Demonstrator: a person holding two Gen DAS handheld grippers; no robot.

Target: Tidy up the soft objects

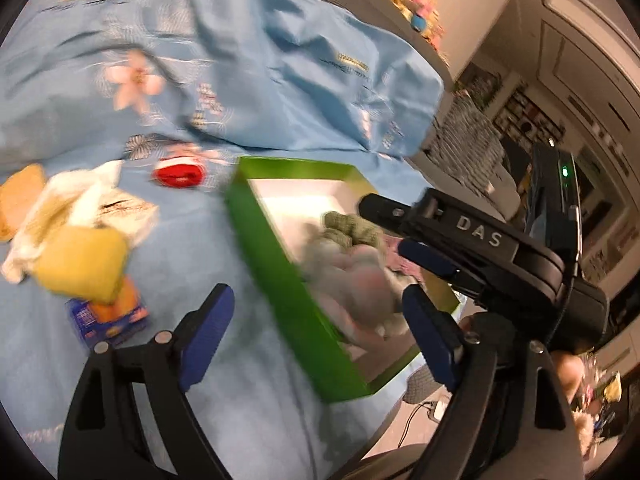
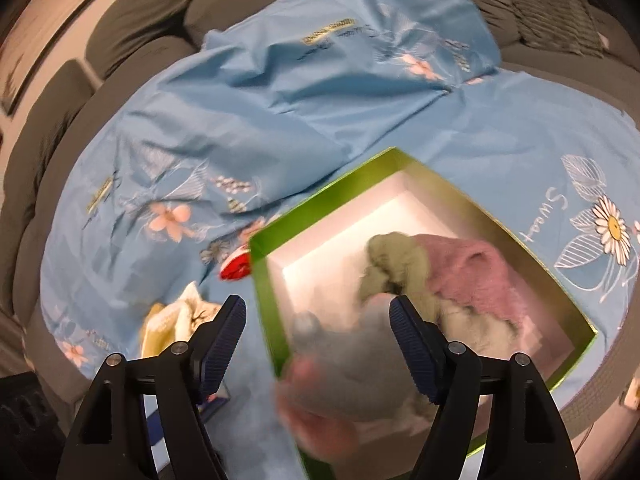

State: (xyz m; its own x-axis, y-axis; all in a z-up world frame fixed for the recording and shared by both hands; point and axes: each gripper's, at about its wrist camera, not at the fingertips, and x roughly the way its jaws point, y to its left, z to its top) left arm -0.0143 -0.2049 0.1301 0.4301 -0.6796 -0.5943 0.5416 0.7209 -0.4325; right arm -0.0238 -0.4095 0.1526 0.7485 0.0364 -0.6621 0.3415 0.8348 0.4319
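Both grippers sit nearest the lenses, each with black arms and blue ribbed pads. From the left wrist view, the left gripper has its jaws spread wide, straddling the near-left wall of the green box; nothing is pinched between the pads. The right gripper enters that view from the right, over the box, also spread, with no object pressed between its fingers. From the right wrist view, the right gripper is spread above the box, and the pads touch nothing. Inside the white-lined box lies a blurred grey plush toy with a pink part at its near end; its exact contact with the box floor cannot be determined because of motion blur. Farther in, an olive-green knit item rests against a pink fuzzy item on the right side of the box. The box stands on a light blue floral sheet draped over a grey sofa. Left of the box, outside it, lie a red and white object, a white cloth, a yellow soft pad resting on an orange and blue packet, and an orange soft item at the far left edge.
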